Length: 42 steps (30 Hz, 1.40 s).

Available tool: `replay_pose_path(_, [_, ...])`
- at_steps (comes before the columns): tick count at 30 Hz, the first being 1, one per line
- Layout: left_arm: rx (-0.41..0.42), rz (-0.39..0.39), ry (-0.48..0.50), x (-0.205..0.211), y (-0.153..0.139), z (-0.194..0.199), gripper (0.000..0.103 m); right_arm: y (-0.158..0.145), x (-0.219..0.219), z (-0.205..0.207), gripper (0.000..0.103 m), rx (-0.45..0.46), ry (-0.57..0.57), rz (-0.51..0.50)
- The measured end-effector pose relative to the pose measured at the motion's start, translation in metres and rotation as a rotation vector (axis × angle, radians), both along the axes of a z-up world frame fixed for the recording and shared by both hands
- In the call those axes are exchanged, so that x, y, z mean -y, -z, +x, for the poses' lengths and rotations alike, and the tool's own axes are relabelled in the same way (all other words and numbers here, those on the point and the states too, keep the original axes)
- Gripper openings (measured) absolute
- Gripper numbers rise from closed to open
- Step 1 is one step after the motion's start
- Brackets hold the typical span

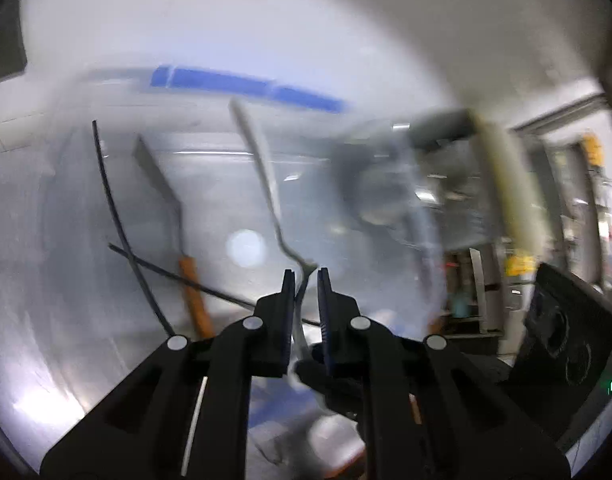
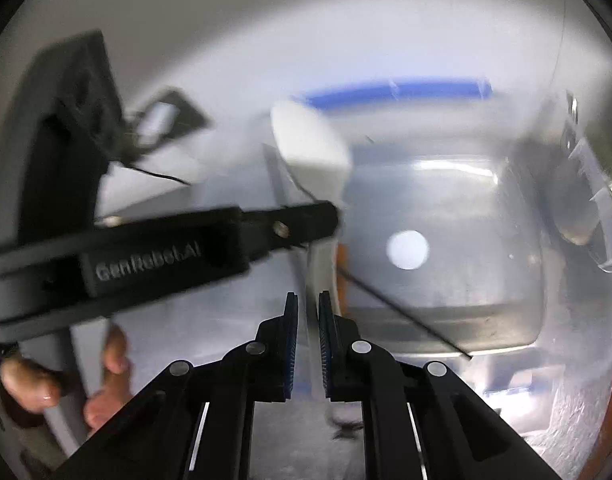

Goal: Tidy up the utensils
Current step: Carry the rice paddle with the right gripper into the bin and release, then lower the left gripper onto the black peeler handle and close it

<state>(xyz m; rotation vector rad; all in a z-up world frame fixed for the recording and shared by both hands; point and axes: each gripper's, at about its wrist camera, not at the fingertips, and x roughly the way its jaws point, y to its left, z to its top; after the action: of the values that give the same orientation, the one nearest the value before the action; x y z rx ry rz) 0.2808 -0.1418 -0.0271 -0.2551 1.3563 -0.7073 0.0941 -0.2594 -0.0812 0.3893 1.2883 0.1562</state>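
Sink (image 2: 445, 208): a big shiny metal basin. It looks blurry in both views. A bright round spot of light sits on its floor.
Blue stripe (image 1: 246, 84): a long blue band behind the sink, along its far edge.
Left gripper (image 1: 306, 276): black, with two flat blue pads. It is squeezed tight on a fork, up above the sink floor. In the right wrist view it reaches across from the left side, over the sink's left part, and a person's hand (image 2: 34, 384) grips its handle.
Right gripper (image 2: 307, 300): black with blue pads too. It is pinched on a pale flat handle, with only a thin gap left between the pads, above the near edge of the sink.
White spatula (image 2: 311, 152): the thing the right gripper grasps. It has a wide white blade at the far end, over the sink's left part. Its pale handle runs down to the pads.
Fork (image 1: 262, 176): silver, thin and long. Its handle points away over the sink. Its curved neck sits right between the left pads.
Metal scraper (image 1: 158, 176): a flat grey blade with an orange wooden handle. It lies in the sink, left of the fork.
Black sticks (image 1: 114, 208): two thin dark sticks. They cross each other in the sink, just beside the scraper.
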Motion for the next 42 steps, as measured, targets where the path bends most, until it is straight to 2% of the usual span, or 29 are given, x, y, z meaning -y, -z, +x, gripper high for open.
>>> replay_pose_path(3, [-0.106, 0.091, -0.009, 0.014, 0.05, 0.031, 0.007, 0.03, 0.019, 0.016, 0.012, -0.086, 0.031, 0.048])
replay_pose_path(5, [-0.135, 0.162, -0.001, 0.02, 0.076, 0.04, 0.007, 0.053, 0.032, 0.022, 0.012, -0.139, 0.05, 0.068])
replay_pose_path(8, [-0.14, 0.198, 0.0, 0.021, 0.091, 0.044, 0.007, 0.061, 0.044, 0.023, 0.014, -0.15, 0.06, 0.096])
replay_pose_path(10, [-0.086, 0.2, 0.013, 0.018, 0.079, 0.041, 0.007, 0.045, 0.046, 0.014, 0.014, -0.086, 0.039, 0.116])
replay_pose_path(12, [0.063, 0.203, 0.032, 0.011, 0.041, 0.02, 0.007, 0.02, 0.047, -0.003, 0.015, -0.004, 0.005, 0.128])
replay_pose_path(13, [0.132, 0.194, 0.04, 0.004, 0.021, 0.008, 0.007, 0.004, 0.045, -0.019, 0.019, 0.043, -0.014, 0.137])
replay_pose_path(15, [0.243, 0.124, 0.072, -0.008, -0.025, -0.033, 0.007, -0.027, 0.044, -0.062, 0.034, 0.143, -0.048, 0.156])
replay_pose_path(16, [0.274, 0.103, 0.089, -0.017, -0.039, -0.053, 0.013, -0.039, 0.043, -0.085, 0.044, 0.182, -0.051, 0.149])
replay_pose_path(17, [0.308, 0.08, 0.11, -0.027, -0.051, -0.081, 0.035, -0.048, 0.044, -0.111, 0.05, 0.214, -0.051, 0.136])
replay_pose_path(18, [0.33, 0.069, 0.124, -0.037, -0.057, -0.103, 0.053, -0.052, 0.045, -0.137, 0.051, 0.23, -0.045, 0.122])
replay_pose_path(19, [0.349, 0.058, 0.128, -0.047, -0.058, -0.124, 0.083, -0.053, 0.046, -0.153, 0.051, 0.232, -0.039, 0.114])
replay_pose_path(20, [0.368, 0.051, 0.133, -0.058, -0.054, -0.151, 0.085, -0.05, 0.045, -0.179, 0.051, 0.222, -0.039, 0.109])
replay_pose_path(22, [0.356, 0.106, 0.144, -0.06, -0.032, -0.186, 0.085, -0.041, 0.047, -0.199, 0.051, 0.198, -0.023, 0.095])
replay_pose_path(24, [0.256, 0.169, 0.127, -0.058, 0.009, -0.213, 0.085, -0.02, 0.054, -0.208, 0.051, 0.177, -0.013, 0.087])
replay_pose_path(25, [0.207, 0.191, 0.121, -0.056, 0.028, -0.22, 0.081, -0.014, 0.057, -0.209, 0.051, 0.174, -0.014, 0.096])
replay_pose_path(26, [0.155, 0.242, 0.097, -0.049, 0.052, -0.229, 0.074, -0.005, 0.064, -0.207, 0.051, 0.166, -0.026, 0.116])
replay_pose_path(27, [0.114, 0.284, 0.073, -0.044, 0.069, -0.234, 0.071, 0.009, 0.067, -0.2, 0.051, 0.159, -0.047, 0.13])
replay_pose_path(29, [0.029, 0.303, -0.012, -0.036, 0.094, -0.24, 0.067, 0.023, 0.075, -0.193, 0.051, 0.114, -0.093, 0.138])
replay_pose_path(32, [0.006, 0.35, -0.119, -0.021, 0.107, -0.249, 0.067, 0.032, 0.078, -0.188, 0.051, 0.069, -0.19, 0.147])
replay_pose_path(36, [0.016, 0.439, -0.19, -0.007, 0.113, -0.257, 0.065, 0.034, 0.087, -0.196, 0.051, 0.036, -0.263, 0.146])
replay_pose_path(40, [0.025, 0.468, -0.222, -0.007, 0.111, -0.256, 0.056, 0.034, 0.086, -0.201, 0.051, 0.036, -0.298, 0.158])
replay_pose_path(42, [0.056, 0.458, -0.195, -0.002, 0.109, -0.253, 0.047, 0.036, 0.084, -0.203, 0.051, 0.027, -0.303, 0.174])
